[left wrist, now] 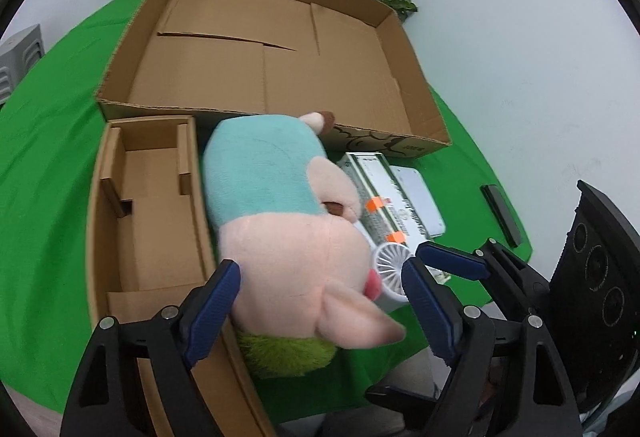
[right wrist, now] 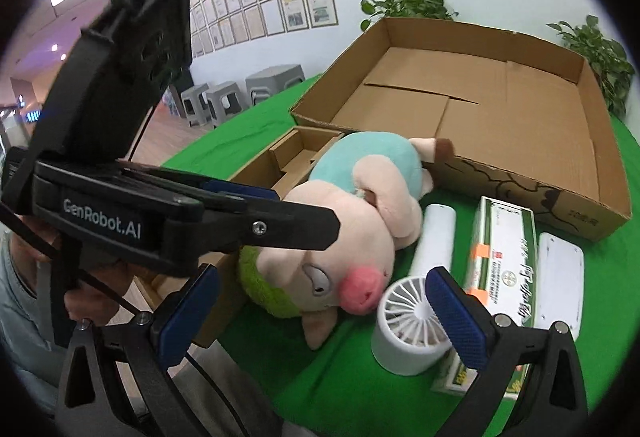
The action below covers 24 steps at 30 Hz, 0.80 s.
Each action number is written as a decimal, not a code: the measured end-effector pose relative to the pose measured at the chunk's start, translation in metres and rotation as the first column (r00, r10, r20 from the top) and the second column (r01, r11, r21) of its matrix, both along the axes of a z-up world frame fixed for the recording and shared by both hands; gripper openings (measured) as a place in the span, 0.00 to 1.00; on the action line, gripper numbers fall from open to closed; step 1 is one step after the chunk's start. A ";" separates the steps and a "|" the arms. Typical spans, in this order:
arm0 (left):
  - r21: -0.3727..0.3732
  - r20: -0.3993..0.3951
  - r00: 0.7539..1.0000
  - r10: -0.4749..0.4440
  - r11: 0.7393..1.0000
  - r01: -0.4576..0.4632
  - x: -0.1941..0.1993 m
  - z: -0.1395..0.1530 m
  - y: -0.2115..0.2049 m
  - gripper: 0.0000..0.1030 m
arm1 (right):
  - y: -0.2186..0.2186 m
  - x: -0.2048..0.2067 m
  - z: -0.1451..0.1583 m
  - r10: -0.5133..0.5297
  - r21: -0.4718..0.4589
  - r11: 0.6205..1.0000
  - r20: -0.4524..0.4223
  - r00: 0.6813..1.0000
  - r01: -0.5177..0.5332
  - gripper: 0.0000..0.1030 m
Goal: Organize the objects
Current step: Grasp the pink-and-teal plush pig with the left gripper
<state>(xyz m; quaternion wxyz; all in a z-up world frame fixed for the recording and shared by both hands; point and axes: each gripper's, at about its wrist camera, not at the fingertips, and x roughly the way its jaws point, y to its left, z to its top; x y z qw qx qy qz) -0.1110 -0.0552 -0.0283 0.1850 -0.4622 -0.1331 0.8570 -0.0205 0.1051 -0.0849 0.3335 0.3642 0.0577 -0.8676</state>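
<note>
A plush pig (left wrist: 288, 229) in a teal shirt with a green tuft lies on the green table, head toward me; it also shows in the right wrist view (right wrist: 356, 237). My left gripper (left wrist: 320, 301) is open, its blue pads on either side of the pig's head, not closed on it. My right gripper (right wrist: 324, 321) is open and empty, low over the table in front of the pig and a small white hand fan (right wrist: 412, 325). The right gripper also shows in the left wrist view (left wrist: 460, 261). The left gripper shows in the right wrist view as a black body (right wrist: 120, 213).
A large open cardboard tray (left wrist: 424, 113) stands behind the pig. A smaller cardboard box with dividers (left wrist: 100, 221) lies to its left. A green and white carton (right wrist: 504, 261), a white flat device (right wrist: 560, 277) and a white cylinder (right wrist: 436, 237) lie to its right. A dark bar (left wrist: 502, 213) lies near the table edge.
</note>
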 end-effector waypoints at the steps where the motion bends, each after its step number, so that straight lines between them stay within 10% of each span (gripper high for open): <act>1: -0.015 -0.007 1.000 0.012 1.000 -0.012 0.001 0.002 -0.003 0.79 | -0.004 -0.002 -0.001 0.008 0.003 1.000 0.004 1.000 -0.008 0.99; 19: -0.019 0.003 0.999 0.047 0.999 -0.047 -0.015 -0.002 -0.032 0.79 | -0.039 -0.042 -0.020 0.022 0.048 0.999 0.050 0.999 -0.024 0.99; 24: 0.005 0.054 0.998 0.045 0.999 -0.046 -0.021 -0.014 -0.033 0.74 | -0.039 -0.045 -0.026 -0.008 0.075 0.997 0.058 0.998 0.004 0.75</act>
